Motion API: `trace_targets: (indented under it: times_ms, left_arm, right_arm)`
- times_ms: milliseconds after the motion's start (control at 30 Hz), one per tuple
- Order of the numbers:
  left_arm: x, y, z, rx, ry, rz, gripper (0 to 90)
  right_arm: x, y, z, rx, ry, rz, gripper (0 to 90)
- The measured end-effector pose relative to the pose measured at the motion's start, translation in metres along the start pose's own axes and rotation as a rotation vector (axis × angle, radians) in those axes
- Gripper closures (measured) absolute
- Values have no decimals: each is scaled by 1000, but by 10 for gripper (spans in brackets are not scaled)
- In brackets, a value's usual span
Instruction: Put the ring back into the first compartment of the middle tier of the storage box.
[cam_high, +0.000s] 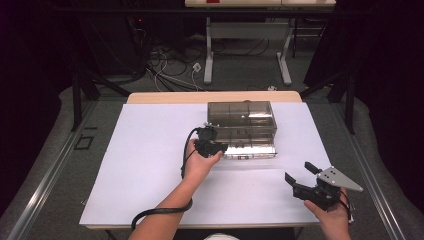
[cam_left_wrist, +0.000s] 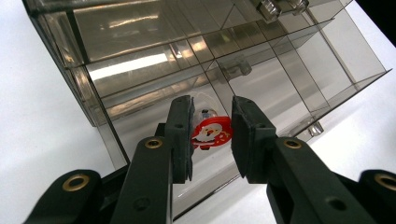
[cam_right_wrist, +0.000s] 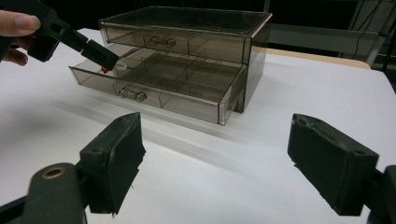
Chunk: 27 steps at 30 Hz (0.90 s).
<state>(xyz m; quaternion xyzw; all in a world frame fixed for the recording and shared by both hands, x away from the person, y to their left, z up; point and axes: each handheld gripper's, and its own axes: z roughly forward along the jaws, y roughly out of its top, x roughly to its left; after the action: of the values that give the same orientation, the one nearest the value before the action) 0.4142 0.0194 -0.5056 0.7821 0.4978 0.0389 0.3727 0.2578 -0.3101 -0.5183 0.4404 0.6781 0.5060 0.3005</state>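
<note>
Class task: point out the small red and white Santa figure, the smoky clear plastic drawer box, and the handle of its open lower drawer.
Small red and white Santa figure (cam_left_wrist: 211, 132), left gripper view, face.
Smoky clear plastic drawer box (cam_right_wrist: 187, 21), right gripper view, lid.
Clear drawer handle (cam_right_wrist: 132, 94), right gripper view, middle.

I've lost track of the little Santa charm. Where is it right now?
In the left gripper view the Santa charm sits between the left gripper jaws, over the open lower drawer of the clear drawer box.

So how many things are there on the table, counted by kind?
Smoky clear drawer box with its lower drawer pulled out: 1
Red Santa toy between the left gripper's pads: 1
Grippers, left plus right gripper: 2
Total: 4
</note>
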Motion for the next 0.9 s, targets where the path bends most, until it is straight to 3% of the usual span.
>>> trace_targets:
  times_ms: [200,367,567,700,900]
  left_arm:
    - [0,1,0,-6,17,7,657]
    - [0,1,-3,-22,30,49,592]
    - [-1,3,-8,-61,29,70,527]
    - [-3,4,-10,-90,33,122,476]
    - [-4,2,-11,-106,12,142,411]
  right_arm:
    - [-2,0,0,-2,-1,6,178]
    - [-2,0,1,8,-6,3,178]
    - [-1,-1,4,0,-5,5,178]
    - [-3,-2,3,8,-7,10,178]
    - [-2,-2,3,10,-3,8,178]
